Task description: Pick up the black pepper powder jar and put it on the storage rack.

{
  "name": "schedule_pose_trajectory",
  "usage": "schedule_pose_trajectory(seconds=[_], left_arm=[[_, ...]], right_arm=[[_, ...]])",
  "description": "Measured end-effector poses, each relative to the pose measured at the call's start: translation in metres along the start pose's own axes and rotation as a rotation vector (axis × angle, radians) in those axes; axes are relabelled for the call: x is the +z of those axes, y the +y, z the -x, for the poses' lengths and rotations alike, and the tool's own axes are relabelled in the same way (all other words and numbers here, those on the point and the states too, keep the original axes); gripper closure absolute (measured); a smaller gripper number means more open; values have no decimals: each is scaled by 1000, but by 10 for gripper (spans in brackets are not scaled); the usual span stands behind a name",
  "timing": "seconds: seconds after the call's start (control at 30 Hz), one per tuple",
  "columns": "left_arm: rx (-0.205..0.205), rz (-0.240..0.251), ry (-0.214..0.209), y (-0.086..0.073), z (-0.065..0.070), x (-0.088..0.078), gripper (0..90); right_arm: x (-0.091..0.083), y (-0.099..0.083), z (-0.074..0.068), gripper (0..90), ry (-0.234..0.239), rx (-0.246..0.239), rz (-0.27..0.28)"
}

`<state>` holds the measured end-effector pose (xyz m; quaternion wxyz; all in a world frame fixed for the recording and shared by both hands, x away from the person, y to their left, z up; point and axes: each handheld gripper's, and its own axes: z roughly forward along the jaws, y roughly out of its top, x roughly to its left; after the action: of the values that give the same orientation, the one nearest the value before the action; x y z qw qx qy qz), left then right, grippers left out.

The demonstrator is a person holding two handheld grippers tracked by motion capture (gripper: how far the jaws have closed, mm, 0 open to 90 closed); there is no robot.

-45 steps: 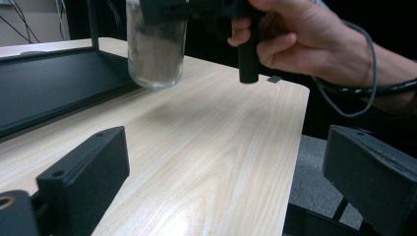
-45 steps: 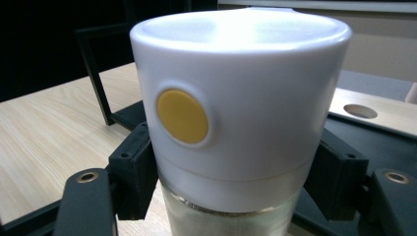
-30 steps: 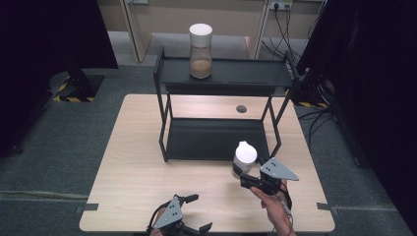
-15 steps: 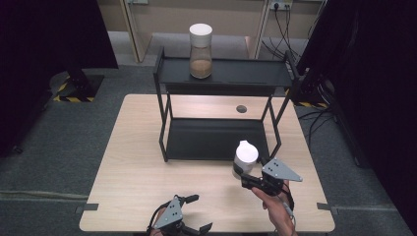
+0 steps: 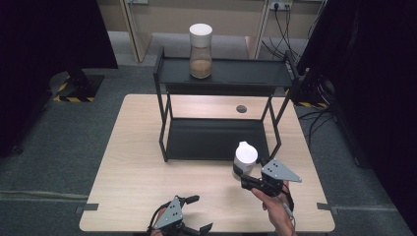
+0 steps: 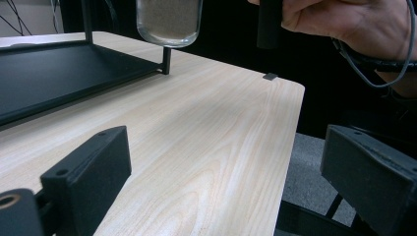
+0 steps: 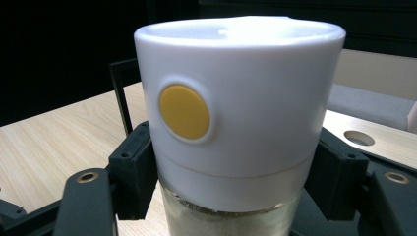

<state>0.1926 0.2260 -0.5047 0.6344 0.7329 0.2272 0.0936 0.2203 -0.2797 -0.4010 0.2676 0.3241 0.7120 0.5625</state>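
A glass jar (image 5: 244, 157) with a white lid and a yellow button (image 7: 184, 112) is held upright just above the table's right front area. My right gripper (image 5: 241, 177) is shut on its glass body below the lid, one finger (image 7: 135, 167) pressing each side. The jar's base (image 6: 168, 22) hangs over the wood in the left gripper view. My left gripper (image 5: 200, 214) lies low at the table's front edge, jaws open wide with nothing between them (image 6: 226, 182). A second jar (image 5: 200, 44) with brown contents stands on the top shelf of the black rack (image 5: 216, 140).
The two-tier black rack stands mid-table, its lower shelf (image 6: 59, 73) bare. A round hole (image 5: 241, 108) sits in the tabletop behind it. The person's right hand (image 6: 339, 19) holds the gripper near the table's right edge.
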Motion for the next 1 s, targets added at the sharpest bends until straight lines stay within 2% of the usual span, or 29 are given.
schedule_pose_trajectory(seconds=[0.2,0.43,0.53,0.7,1.0], left_arm=[[5,-1,-3,0,0,0,45],[-2,0,-1,-1,-1,0,46],[0,2,-1,-1,-1,1,46],[2,1,-2,-1,-1,1,46],[2,2,-2,-1,-1,0,46]], right_arm=[[-1,3,-1,306,11,-7,3],[-6,14,0,306,14,-15,24],[-8,21,4,306,15,1,36],[-9,35,6,306,9,-10,49],[-5,59,11,306,30,-16,59]])
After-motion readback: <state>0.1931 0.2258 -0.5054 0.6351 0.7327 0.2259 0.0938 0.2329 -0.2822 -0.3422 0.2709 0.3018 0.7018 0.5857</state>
